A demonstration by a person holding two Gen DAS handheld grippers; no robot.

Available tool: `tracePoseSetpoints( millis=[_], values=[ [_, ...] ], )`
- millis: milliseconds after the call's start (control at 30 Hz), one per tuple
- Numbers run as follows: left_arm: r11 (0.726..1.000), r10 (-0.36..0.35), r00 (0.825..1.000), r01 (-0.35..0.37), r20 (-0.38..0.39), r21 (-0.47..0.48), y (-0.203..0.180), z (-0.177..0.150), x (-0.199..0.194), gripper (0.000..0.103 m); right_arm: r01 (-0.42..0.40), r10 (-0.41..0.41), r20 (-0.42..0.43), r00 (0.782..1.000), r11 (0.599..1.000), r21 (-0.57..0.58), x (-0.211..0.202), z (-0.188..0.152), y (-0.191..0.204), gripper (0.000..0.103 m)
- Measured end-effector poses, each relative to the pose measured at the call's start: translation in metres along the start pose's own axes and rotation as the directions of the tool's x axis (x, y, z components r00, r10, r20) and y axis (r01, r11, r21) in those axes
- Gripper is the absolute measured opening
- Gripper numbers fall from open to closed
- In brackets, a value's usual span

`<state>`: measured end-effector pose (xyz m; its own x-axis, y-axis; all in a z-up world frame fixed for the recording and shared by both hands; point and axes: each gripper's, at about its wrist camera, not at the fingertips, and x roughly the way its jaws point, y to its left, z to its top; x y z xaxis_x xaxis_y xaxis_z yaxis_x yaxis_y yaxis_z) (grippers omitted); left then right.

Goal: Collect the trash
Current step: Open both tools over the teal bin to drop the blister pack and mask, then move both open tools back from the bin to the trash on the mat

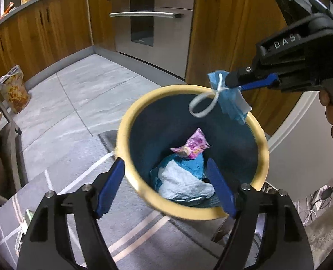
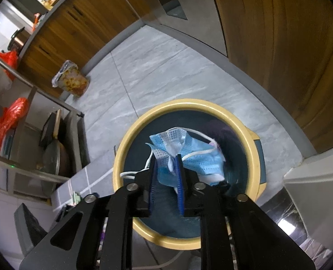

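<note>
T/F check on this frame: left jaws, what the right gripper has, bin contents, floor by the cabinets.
1. The left gripper is clamped on the bin rim. False: its jaws stand open, holding nothing.
2. The right gripper has a blue face mask between its fingers. True.
3. The mask hangs over the yellow-rimmed bin. True.
4. The bin is empty. False: a pink wrapper and white paper lie inside.
5. A patterned bag stands by the cabinets. True.

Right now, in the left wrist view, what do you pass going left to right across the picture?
Patterned bag on the floor by the cabinets → oven → yellow-rimmed trash bin → right gripper holding the blue face mask over the bin.
</note>
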<state>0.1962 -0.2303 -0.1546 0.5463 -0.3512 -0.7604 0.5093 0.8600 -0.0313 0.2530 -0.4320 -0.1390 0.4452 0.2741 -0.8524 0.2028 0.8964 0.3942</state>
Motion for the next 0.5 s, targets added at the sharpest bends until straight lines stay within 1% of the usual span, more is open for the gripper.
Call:
tracePoseSetpoints(
  millis=[167,367,500],
  values=[
    [0.998,0.028,0.999,-0.028,0.016,-0.047,0.014,-0.002,-0.017,0.081,0.018,-0.018,0.015,1.0,1.0,-0.01,-0.007,-0.005,0.01,0.041],
    [0.995,0.065,0.997,-0.062,0.046,-0.075,0.024,-0.002,-0.056,0.082,0.012,-0.011,0.035,0.999,0.999,-0.042,-0.022,-0.019,0.023,0.053],
    [0.992,0.085,0.994,-0.078,0.069,-0.099,0.031,-0.005,-0.091,0.087,-0.032,0.034,0.038,0.999,0.998,-0.051,-0.035,-0.035,0.036,0.06]
  ],
)
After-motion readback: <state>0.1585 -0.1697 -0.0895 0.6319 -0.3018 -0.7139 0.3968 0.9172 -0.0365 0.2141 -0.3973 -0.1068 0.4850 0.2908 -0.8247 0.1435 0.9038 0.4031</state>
